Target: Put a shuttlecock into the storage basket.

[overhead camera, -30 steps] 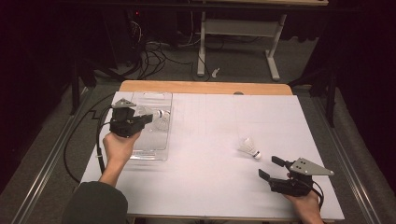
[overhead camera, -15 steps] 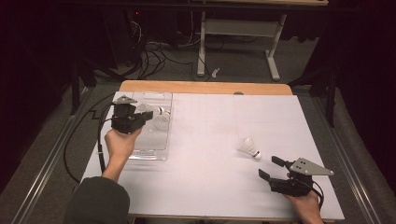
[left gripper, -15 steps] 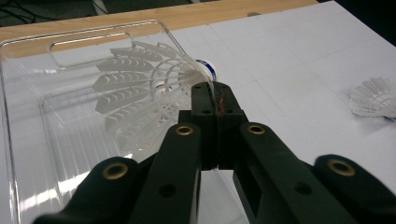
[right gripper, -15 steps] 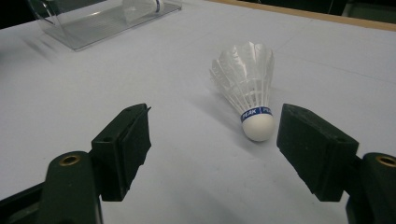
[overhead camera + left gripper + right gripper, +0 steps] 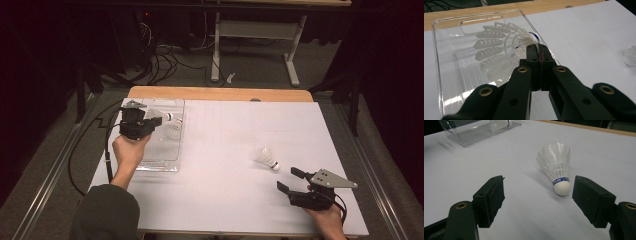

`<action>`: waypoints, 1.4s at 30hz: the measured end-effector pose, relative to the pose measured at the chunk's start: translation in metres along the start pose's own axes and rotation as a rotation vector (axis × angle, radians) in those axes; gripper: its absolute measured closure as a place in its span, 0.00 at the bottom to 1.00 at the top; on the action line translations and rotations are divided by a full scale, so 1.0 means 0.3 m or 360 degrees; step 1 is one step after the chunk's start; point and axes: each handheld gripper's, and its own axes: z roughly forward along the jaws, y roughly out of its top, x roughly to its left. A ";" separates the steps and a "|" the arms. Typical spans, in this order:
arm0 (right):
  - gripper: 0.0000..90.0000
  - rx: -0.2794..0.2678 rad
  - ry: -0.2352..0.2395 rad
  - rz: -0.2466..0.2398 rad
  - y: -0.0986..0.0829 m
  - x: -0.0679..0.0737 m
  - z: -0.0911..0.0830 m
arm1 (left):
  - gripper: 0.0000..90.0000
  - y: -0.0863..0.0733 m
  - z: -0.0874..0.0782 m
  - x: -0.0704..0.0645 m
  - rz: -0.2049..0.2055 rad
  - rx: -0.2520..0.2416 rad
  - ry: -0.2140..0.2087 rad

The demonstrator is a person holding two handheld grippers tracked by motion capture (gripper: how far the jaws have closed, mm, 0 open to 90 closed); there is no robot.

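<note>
My left gripper (image 5: pixel 158 120) hovers over a clear plastic tray (image 5: pixel 156 156) at the table's left, shut on a white feathered shuttlecock (image 5: pixel 166 117). In the left gripper view the jaws (image 5: pixel 536 51) meet on the shuttlecock (image 5: pixel 496 47) near its blue-banded cork, and its skirt fans out over the tray (image 5: pixel 439 57). A second shuttlecock (image 5: pixel 265 158) lies on its side on the white surface at the right. My right gripper (image 5: pixel 288 179) stands open just short of it. In the right gripper view its cork (image 5: pixel 562 188) points toward me, ahead of the open gripper (image 5: pixel 539 195).
A white sheet (image 5: pixel 225 145) covers the table, with a wooden strip (image 5: pixel 220 94) along the far edge. A black cable (image 5: pixel 85 165) trails off the left side. Cables and a white desk frame (image 5: pixel 250 45) stand on the floor beyond. The tray (image 5: pixel 471 132) shows far left.
My left gripper has edged slightly away from me over the tray with the shuttlecock still in it. The right gripper and the loose shuttlecock have not moved.
</note>
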 end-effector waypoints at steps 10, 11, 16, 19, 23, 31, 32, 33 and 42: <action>0.29 0.0002 0.0002 0.0002 0.000 0.000 0.000 | 0.99 0.023 0.027 0.013 0.0003 0.0023 0.0039; 0.29 0.0001 0.0001 0.0003 0.000 0.000 0.000 | 0.99 0.025 0.031 0.015 -0.0003 0.0025 0.0043; 0.29 0.0001 0.0002 0.0003 0.000 0.000 0.000 | 0.99 0.035 0.050 0.026 -0.0018 0.0039 0.0065; 0.29 0.0003 0.0003 0.0004 0.000 -0.001 0.000 | 0.99 0.039 0.061 0.034 -0.0034 0.0035 0.0067; 0.29 0.0002 0.0002 0.0004 0.000 -0.001 0.001 | 0.99 0.042 0.084 0.050 -0.0058 0.0045 0.0087; 0.29 0.0003 0.0004 0.0006 0.000 -0.001 0.000 | 0.99 0.058 0.118 0.064 -0.0067 0.0070 0.0142; 0.29 0.0002 0.0003 0.0006 0.000 -0.001 0.000 | 0.99 0.059 0.122 0.066 -0.0068 0.0074 0.0148; 0.29 0.0002 0.0004 0.0005 0.000 -0.001 0.000 | 0.99 0.059 0.127 0.068 -0.0073 0.0077 0.0157; 0.29 0.0003 0.0005 0.0006 0.000 -0.001 0.000 | 0.99 0.057 0.149 0.085 -0.0109 0.0096 0.0182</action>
